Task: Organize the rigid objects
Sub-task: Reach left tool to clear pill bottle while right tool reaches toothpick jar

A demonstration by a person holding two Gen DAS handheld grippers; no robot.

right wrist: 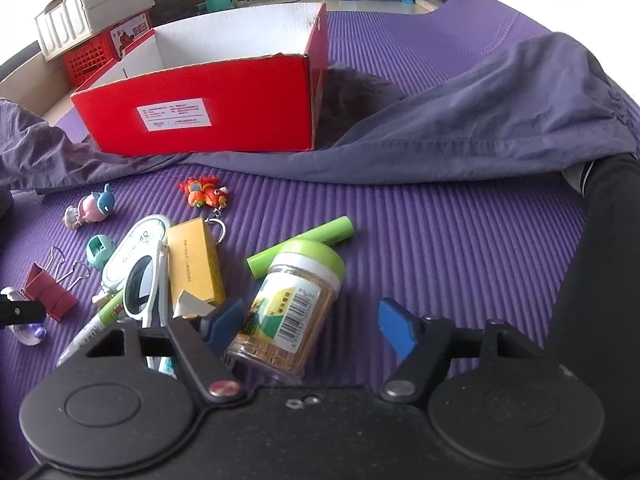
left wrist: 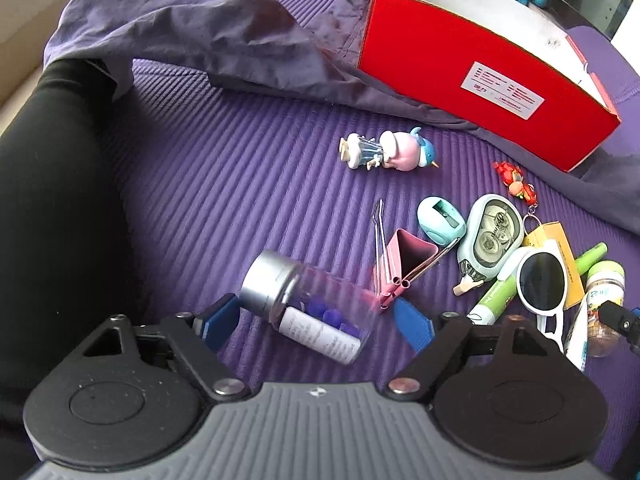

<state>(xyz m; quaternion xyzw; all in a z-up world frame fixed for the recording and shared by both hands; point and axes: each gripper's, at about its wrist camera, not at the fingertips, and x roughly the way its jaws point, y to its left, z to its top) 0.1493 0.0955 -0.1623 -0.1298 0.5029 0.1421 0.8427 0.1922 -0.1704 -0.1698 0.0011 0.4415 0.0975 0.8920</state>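
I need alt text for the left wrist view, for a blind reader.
The left gripper, jaws open, surrounds a clear silver-capped bottle lying on a purple mat. Beyond lie a pink binder clip, a figurine and an open red box.

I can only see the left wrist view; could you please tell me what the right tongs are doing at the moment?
Observer: The right tongs are open. The toothpick jar lies tilted between their fingers and is not clamped.
Operator: Thank you. Does the red box look free to receive it?
Observer: The red box is open at the top, and the part of its white inside that shows holds nothing.
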